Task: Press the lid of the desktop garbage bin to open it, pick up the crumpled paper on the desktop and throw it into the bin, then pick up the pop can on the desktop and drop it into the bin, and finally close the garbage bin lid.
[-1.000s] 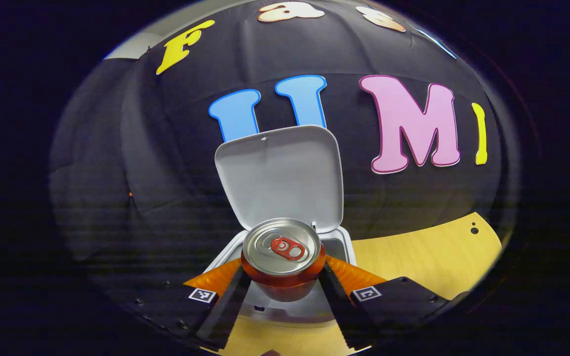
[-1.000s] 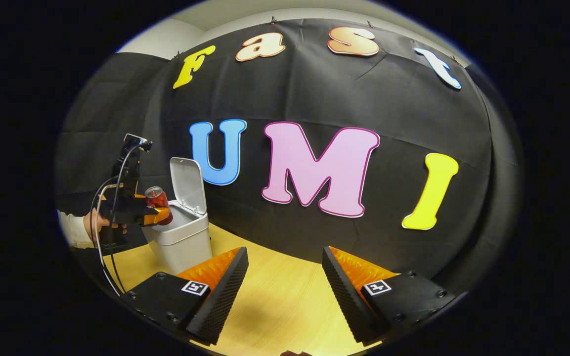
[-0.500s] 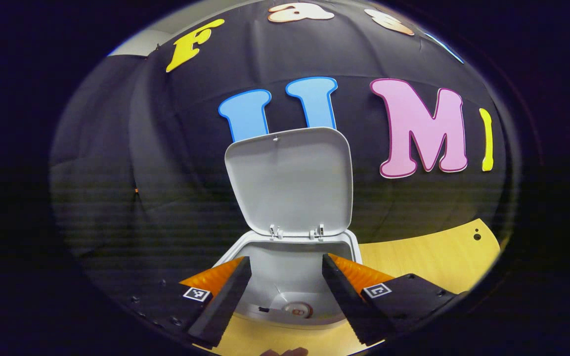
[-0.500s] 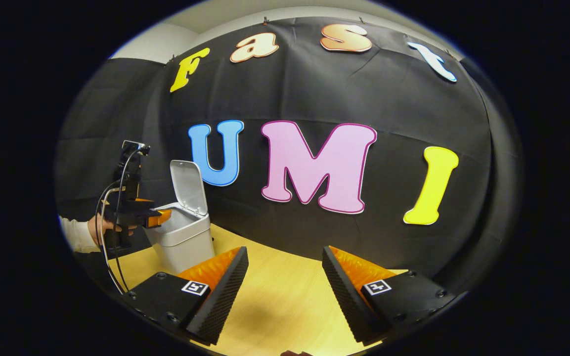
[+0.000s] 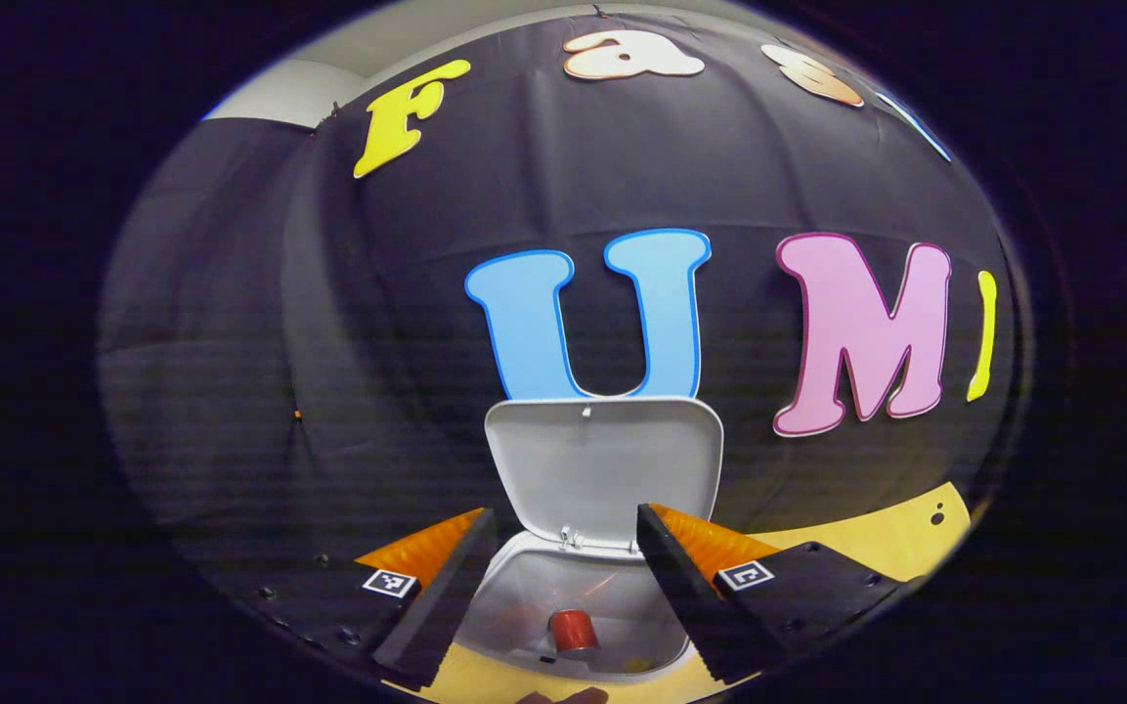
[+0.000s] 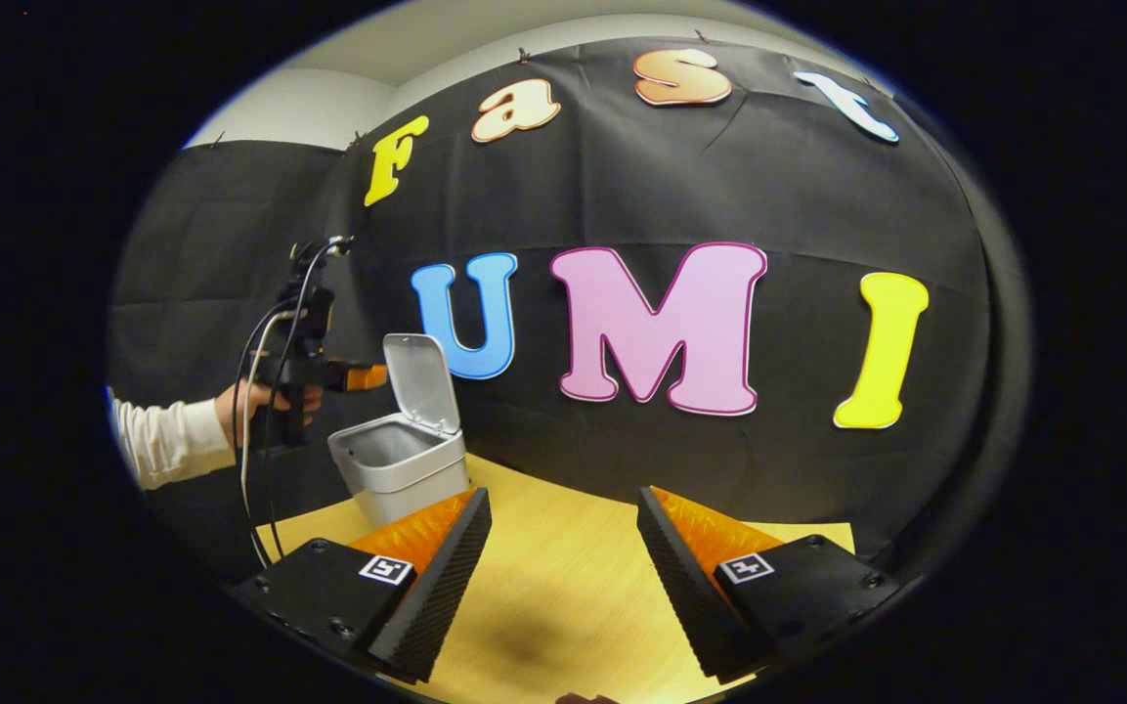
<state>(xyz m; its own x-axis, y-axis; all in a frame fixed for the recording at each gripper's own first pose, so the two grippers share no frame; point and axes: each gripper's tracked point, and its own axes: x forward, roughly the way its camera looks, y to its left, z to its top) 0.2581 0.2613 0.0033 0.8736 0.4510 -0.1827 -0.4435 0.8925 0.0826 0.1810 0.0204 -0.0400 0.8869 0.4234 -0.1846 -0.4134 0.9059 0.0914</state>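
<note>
Here the white plastic bin (image 5: 583, 606), rounded-square, stands on the pale wood-grain surface (image 6: 563, 587) with its smooth lid (image 5: 605, 464) hinged upright. The left gripper view looks down inside: the red pop can (image 5: 573, 631) lies at the bottom. Left gripper (image 5: 563, 587) hovers above the opening, jaws spread, empty. Right gripper (image 6: 563, 577), ribbed pads apart and empty, is well apart from the bin; its view shows a hand (image 6: 248, 403) and white sleeve (image 6: 172, 440).
</note>
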